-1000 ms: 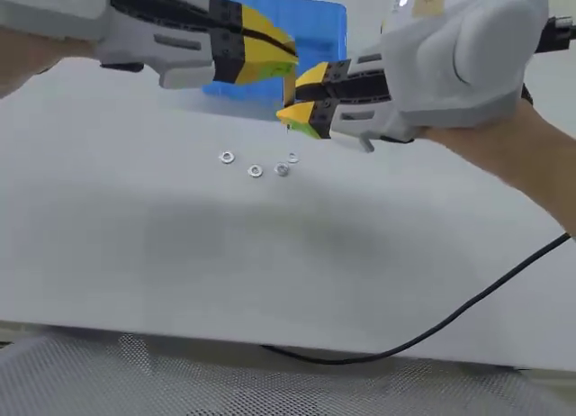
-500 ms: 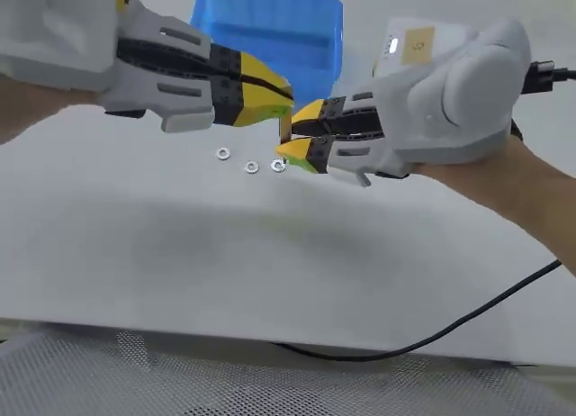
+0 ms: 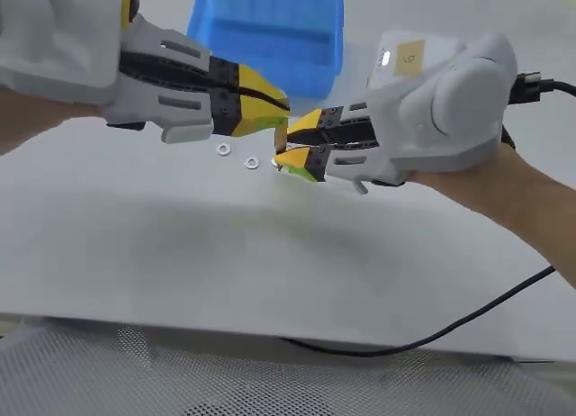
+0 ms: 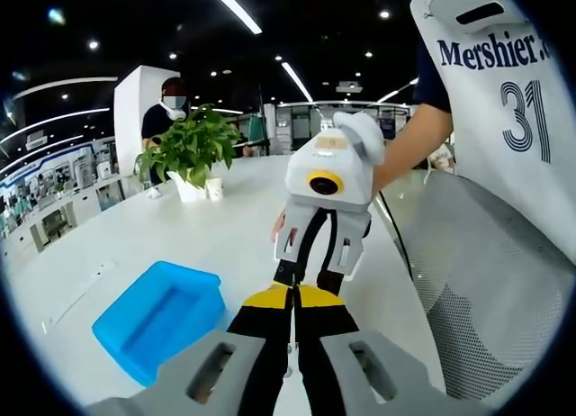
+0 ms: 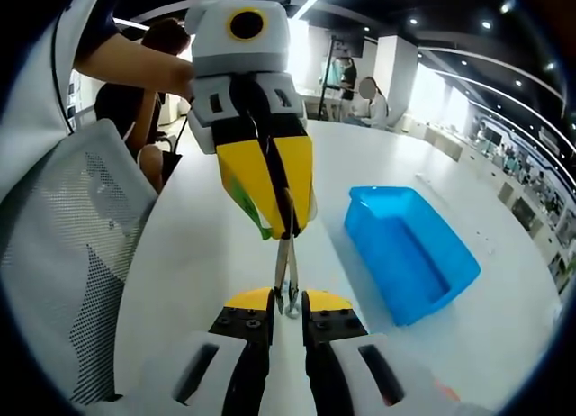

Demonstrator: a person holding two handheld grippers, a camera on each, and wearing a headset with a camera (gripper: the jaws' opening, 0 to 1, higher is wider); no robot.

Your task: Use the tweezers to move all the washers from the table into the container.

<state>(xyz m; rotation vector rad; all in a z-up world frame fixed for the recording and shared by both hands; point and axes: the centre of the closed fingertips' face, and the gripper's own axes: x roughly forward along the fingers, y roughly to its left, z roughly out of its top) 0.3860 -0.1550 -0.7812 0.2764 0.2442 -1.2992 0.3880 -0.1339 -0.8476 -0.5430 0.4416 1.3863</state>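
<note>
Tweezers (image 5: 286, 254) show plainly in right gripper view.

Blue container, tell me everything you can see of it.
The blue container is a rectangular, open-topped tub that looks like smooth plastic, with a thicker rim around the top. It sits upright on the white table, on the far side of the washers. What shows of its inside looks empty. Only the table touches it.
</note>
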